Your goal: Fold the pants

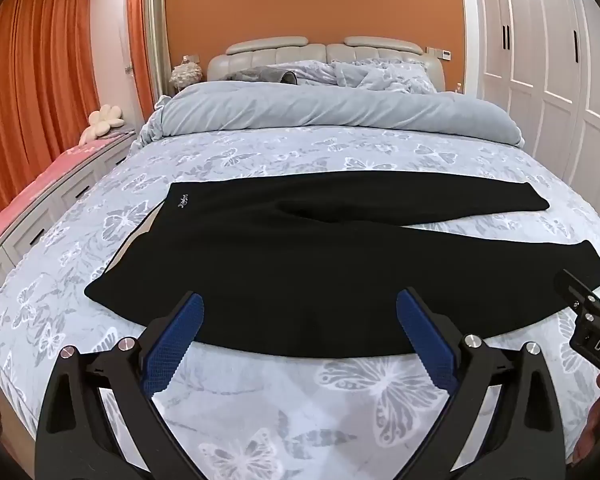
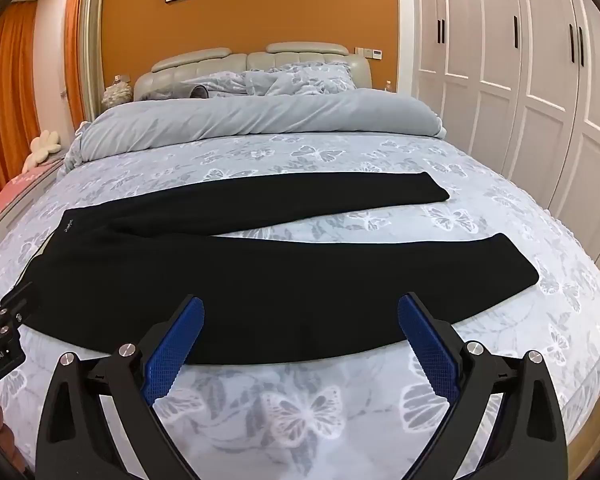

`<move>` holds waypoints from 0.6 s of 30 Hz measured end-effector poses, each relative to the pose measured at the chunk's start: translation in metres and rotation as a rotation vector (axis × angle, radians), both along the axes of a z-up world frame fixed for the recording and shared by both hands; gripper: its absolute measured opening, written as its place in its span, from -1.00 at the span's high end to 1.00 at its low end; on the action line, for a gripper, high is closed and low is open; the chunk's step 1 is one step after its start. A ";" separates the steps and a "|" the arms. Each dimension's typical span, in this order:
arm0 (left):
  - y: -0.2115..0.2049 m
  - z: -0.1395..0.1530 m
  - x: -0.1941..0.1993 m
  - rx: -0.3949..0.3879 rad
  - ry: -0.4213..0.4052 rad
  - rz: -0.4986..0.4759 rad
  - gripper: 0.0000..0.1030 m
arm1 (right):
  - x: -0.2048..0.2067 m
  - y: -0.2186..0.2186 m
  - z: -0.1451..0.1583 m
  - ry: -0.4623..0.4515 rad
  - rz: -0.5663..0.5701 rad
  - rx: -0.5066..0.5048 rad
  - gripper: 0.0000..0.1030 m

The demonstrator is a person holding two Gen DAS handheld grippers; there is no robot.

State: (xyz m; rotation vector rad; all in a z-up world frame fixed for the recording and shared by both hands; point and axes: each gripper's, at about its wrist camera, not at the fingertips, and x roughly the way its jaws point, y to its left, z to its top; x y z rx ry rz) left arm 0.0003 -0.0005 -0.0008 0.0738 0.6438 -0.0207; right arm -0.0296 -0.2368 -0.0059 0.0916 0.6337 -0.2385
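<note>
Black pants [image 1: 284,264] lie flat across the bed, waistband at the left, the two legs spread apart and pointing right; they also show in the right wrist view [image 2: 260,276]. My left gripper [image 1: 300,304] is open and empty, hovering over the near edge of the pants by the hip. My right gripper [image 2: 300,306] is open and empty, over the near edge of the nearer leg. Each gripper's body shows at the edge of the other's view: the right one [image 1: 588,316] and the left one [image 2: 0,332].
The bed [image 1: 340,392] has a butterfly-print sheet. A rolled grey duvet [image 1: 332,112] and pillows lie by the headboard. White wardrobes [image 2: 540,80] stand at the right. A low drawer bench [image 1: 40,200] with a pink cover runs along the left, under orange curtains.
</note>
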 end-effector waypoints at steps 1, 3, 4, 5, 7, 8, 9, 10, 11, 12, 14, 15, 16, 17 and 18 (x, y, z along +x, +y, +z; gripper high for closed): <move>0.000 0.000 0.000 0.001 0.002 0.000 -0.84 | 0.000 -0.001 0.000 0.001 -0.004 0.003 -0.87; -0.001 -0.001 0.001 0.008 0.002 -0.002 -0.84 | 0.004 -0.005 -0.001 0.012 -0.004 0.014 -0.87; -0.001 -0.001 0.002 0.011 0.003 0.000 -0.84 | 0.005 -0.006 0.000 0.013 -0.006 0.016 -0.87; -0.001 -0.002 0.003 0.011 0.005 -0.002 -0.85 | 0.001 -0.002 0.000 -0.005 -0.001 0.003 -0.87; -0.001 0.002 0.002 0.009 -0.012 0.006 -0.84 | 0.000 -0.002 0.000 -0.005 -0.001 0.003 -0.87; -0.001 0.003 0.003 0.008 -0.010 0.005 -0.84 | 0.000 -0.002 -0.001 -0.004 -0.001 0.003 -0.87; -0.001 0.003 0.004 0.009 -0.007 0.007 -0.85 | -0.001 -0.002 -0.001 -0.004 -0.001 0.004 -0.87; -0.001 0.003 0.005 0.009 -0.005 0.008 -0.84 | -0.001 -0.002 -0.002 -0.004 0.000 0.003 -0.87; -0.001 0.003 0.004 0.010 -0.010 0.007 -0.85 | -0.001 -0.003 -0.002 -0.003 0.000 0.004 -0.87; -0.001 0.001 0.006 0.013 -0.010 0.008 -0.85 | 0.001 -0.004 -0.001 -0.001 -0.001 0.009 -0.87; -0.002 -0.001 0.004 0.014 -0.010 0.005 -0.85 | 0.001 -0.005 -0.001 0.000 -0.001 0.009 -0.87; -0.003 -0.002 0.004 0.013 -0.012 0.009 -0.85 | 0.001 -0.007 -0.002 -0.001 -0.001 0.012 -0.87; -0.003 -0.002 0.004 0.010 -0.010 0.008 -0.85 | 0.001 -0.005 -0.002 -0.001 -0.002 0.009 -0.87; -0.004 -0.002 0.004 0.016 -0.011 0.007 -0.85 | 0.002 -0.004 -0.002 0.000 -0.003 0.007 -0.87; -0.005 -0.003 0.004 0.017 -0.011 0.008 -0.85 | 0.001 -0.005 -0.002 -0.001 -0.005 0.009 -0.87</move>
